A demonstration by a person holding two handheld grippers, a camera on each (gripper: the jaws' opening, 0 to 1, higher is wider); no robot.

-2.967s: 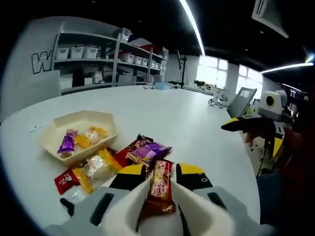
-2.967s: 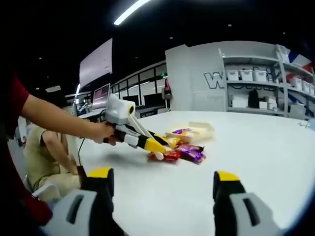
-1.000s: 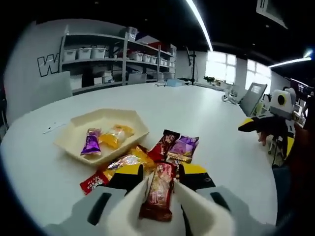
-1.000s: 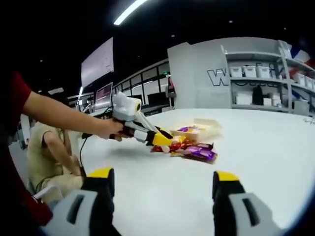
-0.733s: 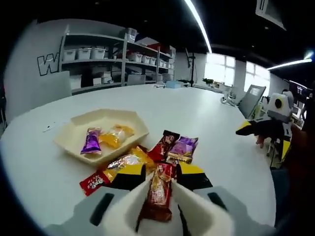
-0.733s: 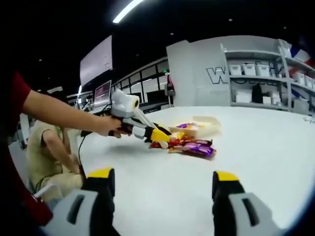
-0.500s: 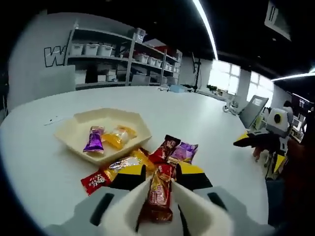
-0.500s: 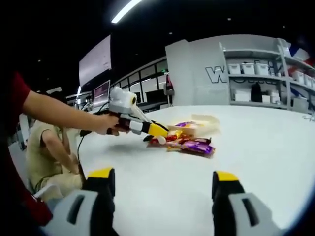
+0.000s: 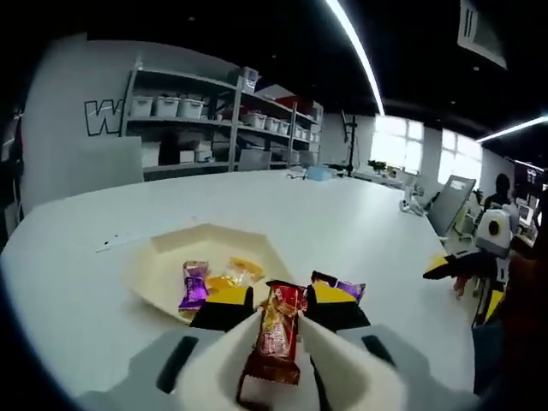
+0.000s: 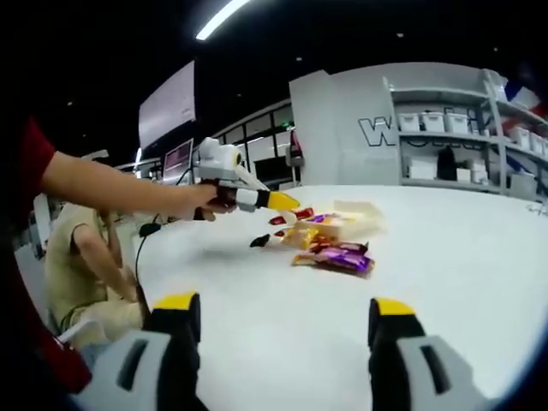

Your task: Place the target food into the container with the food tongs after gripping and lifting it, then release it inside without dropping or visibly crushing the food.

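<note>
White round table (image 9: 342,214), grey shelving (image 9: 205,120) with bins, ceiling light strips (image 9: 355,56), bright windows (image 9: 402,141).

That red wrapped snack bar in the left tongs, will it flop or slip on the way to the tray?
The red snack bar probably stays fairly stiff: it sticks out straight beyond the left gripper. Its wrapper looks glossy, so it may slip. It is likely light, hanging lifted above the tray without sagging.

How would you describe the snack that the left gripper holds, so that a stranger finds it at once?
On the white table, find the cream tray. Just in front, the left gripper is shut on a red-brown snack bar, raised off the table. The other snacks lie flat.
</note>
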